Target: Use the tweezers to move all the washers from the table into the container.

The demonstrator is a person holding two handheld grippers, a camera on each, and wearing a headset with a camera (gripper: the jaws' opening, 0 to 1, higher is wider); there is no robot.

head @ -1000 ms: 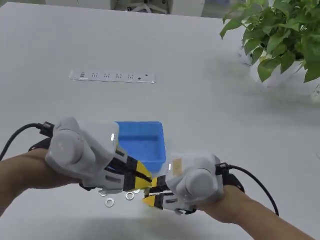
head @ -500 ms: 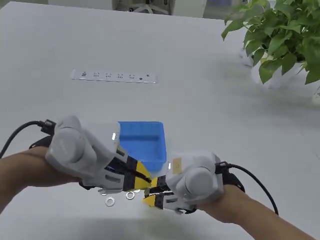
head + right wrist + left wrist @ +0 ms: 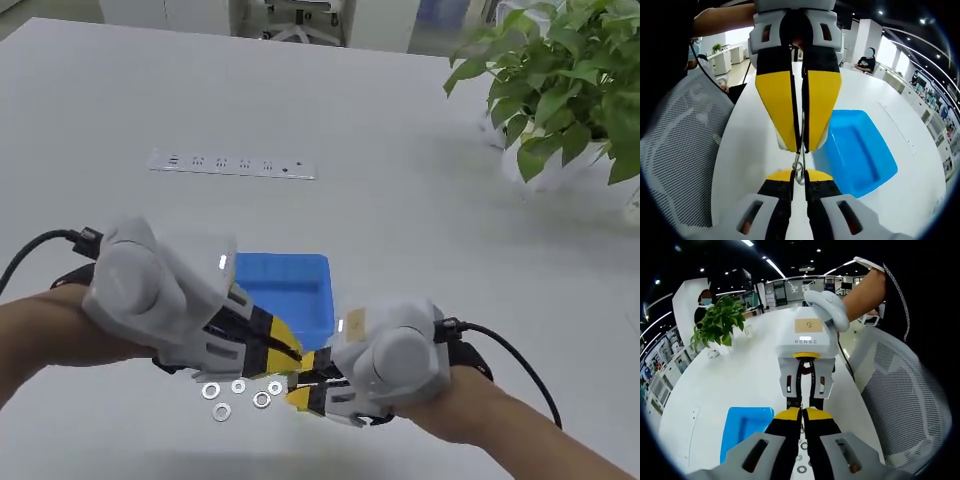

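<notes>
The tweezers [image 3: 798, 167] show as a thin metal strip running between the two tongs, which face each other tip to tip. The left tongs [image 3: 283, 350] are clenched on them. The right tongs [image 3: 305, 385] sit close around the other end, but I cannot tell whether they pinch it. Several washers [image 3: 238, 386] lie on the desk [image 3: 400, 220] just beneath, near the blue container [image 3: 295, 285]. The forearms [image 3: 40, 340] come in low, angled inward.
</notes>
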